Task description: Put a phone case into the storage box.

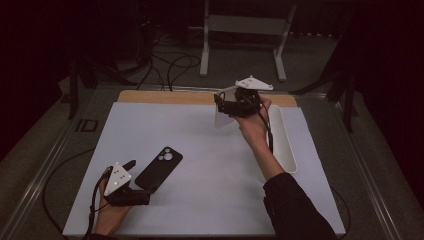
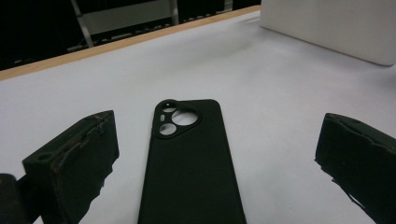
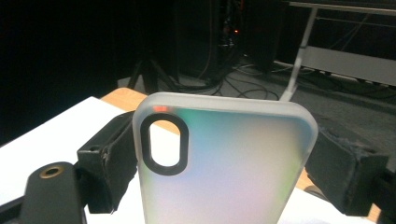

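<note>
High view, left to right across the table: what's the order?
Left claw → black phone case → frosted phone case held in the right claw → white bin.

we see a white tabletop point(image 1: 210, 150) with a strip of bare wood point(image 1: 165, 96) along its far edge. a long white bin point(image 1: 286, 145) stands near the right edge of that tabletop, its narrow opening facing up; in the left gripper view its pale wall point(image 2: 336, 28) sits at the far right. beyond the wood strip we see grey floor where dark cables point(image 1: 167, 65) loop and cross. a white metal stand point(image 1: 245, 30) on two legs rests on that floor farther back. a small dark rectangle point(image 1: 86, 125) lies on the floor just left of the tabletop.
</note>
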`<state>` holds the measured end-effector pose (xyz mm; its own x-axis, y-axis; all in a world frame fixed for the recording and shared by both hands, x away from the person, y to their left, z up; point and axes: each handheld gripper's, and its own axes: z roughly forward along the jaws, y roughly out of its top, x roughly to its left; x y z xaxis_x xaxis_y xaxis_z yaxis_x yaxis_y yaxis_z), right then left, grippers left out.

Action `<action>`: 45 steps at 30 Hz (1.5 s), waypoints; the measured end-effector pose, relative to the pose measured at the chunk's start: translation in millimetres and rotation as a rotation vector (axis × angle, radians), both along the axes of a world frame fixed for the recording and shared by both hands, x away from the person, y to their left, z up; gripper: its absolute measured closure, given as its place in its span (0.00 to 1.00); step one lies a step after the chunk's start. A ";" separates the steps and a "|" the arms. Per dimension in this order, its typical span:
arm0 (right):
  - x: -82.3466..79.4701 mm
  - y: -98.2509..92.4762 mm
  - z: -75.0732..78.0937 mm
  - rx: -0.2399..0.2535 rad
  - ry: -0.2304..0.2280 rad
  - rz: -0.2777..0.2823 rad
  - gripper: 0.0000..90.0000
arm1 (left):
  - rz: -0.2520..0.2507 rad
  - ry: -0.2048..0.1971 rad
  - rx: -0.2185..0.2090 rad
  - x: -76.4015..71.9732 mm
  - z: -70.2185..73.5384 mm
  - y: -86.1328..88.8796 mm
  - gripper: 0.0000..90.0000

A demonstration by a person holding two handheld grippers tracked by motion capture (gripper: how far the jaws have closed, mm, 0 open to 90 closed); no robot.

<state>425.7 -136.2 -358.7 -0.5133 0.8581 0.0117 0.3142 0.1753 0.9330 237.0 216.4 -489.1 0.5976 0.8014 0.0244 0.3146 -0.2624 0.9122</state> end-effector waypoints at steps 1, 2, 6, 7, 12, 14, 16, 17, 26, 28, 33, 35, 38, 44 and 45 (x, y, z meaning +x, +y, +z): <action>1.5 -1.2 0.3 0.000 -0.001 -0.006 0.18 | 0.000 0.000 0.000 0.0 0.0 0.0 0.00; 1.5 -1.2 0.3 0.000 -0.001 -0.006 0.18 | 0.000 0.000 0.000 0.0 0.0 0.0 0.00; 9.0 -10.0 -0.1 -0.014 0.001 -0.037 0.18 | 0.001 0.000 0.000 0.1 -0.1 -0.1 0.00; 10.4 -11.4 -0.6 -0.018 0.003 -0.044 0.18 | 0.001 0.001 -0.001 0.0 -0.1 0.0 0.00; 17.2 -20.0 -0.7 -0.024 0.008 -0.079 0.18 | 0.000 0.001 -0.001 0.1 -0.2 -0.3 0.00; 19.5 -23.2 0.5 -0.029 0.005 -0.090 0.18 | 0.000 0.002 -0.001 0.0 -0.3 -0.4 0.00; 21.3 -26.0 2.0 -0.032 0.005 -0.099 0.18 | 0.000 0.000 -0.001 -0.2 -0.1 -0.3 0.00; 22.1 -27.1 2.5 -0.033 0.003 -0.105 0.18 | 0.000 0.000 -0.002 -0.2 0.0 -0.3 0.00; 30.4 -45.0 1.8 -0.041 0.016 -0.164 0.18 | 0.001 -0.001 -0.005 -0.5 0.0 -0.9 0.00; 32.2 -48.7 0.7 -0.049 0.019 -0.178 0.18 | -0.001 -0.001 -0.003 -0.4 -0.1 -0.9 0.00; 35.1 -55.3 -0.3 -0.049 0.025 -0.202 0.18 | -0.001 -0.001 -0.004 -0.6 0.0 -1.0 0.00; 36.2 -58.5 -0.3 -0.050 0.027 -0.213 0.18 | -0.001 0.000 -0.002 -0.5 -0.1 -0.9 0.00; 38.0 -65.7 -0.3 -0.048 0.028 -0.237 0.18 | -0.002 0.000 0.000 -0.5 -0.2 -1.1 0.00; 41.1 -76.7 -0.7 -0.052 0.036 -0.274 0.18 | -0.001 -0.001 -0.006 -0.7 0.0 -1.1 0.00; 41.2 -77.6 -0.8 -0.051 0.037 -0.276 0.18 | -0.001 -0.001 -0.006 -0.7 0.0 -1.1 0.00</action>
<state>466.9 -213.8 -359.5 -0.2603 0.9653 -0.0205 0.3903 0.1246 0.9122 236.3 215.3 -489.2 0.5981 0.8011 0.0206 0.3132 -0.2574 0.9141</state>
